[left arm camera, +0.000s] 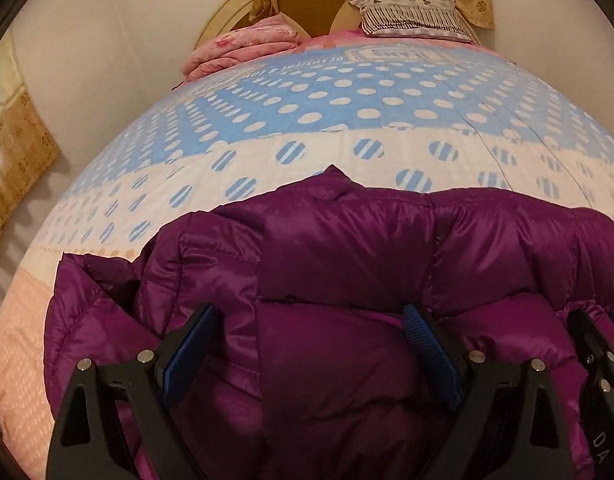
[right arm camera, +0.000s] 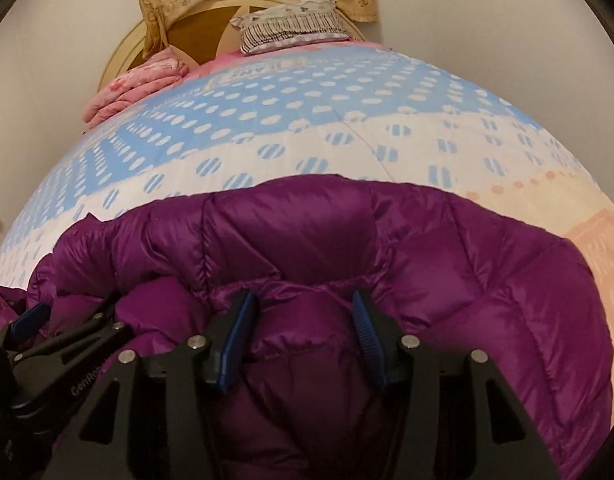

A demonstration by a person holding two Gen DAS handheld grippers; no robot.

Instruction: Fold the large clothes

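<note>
Bed with blue-and-white polka-dot cover [left arm camera: 327, 120], round headboard behind. Shiny purple quilted down jacket [left arm camera: 347, 248] bunched at near edge. Your left gripper [left arm camera: 311, 316] wide open, right gripper [right arm camera: 303, 300] half open; both astride puffy folds, gripping nothing. Light, soft, slippery: pinch stitched seams, not puffs.

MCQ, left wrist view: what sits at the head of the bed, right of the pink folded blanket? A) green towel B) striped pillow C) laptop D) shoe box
B: a striped pillow lies by the headboard, to the right of the pink folded blanket.
</note>
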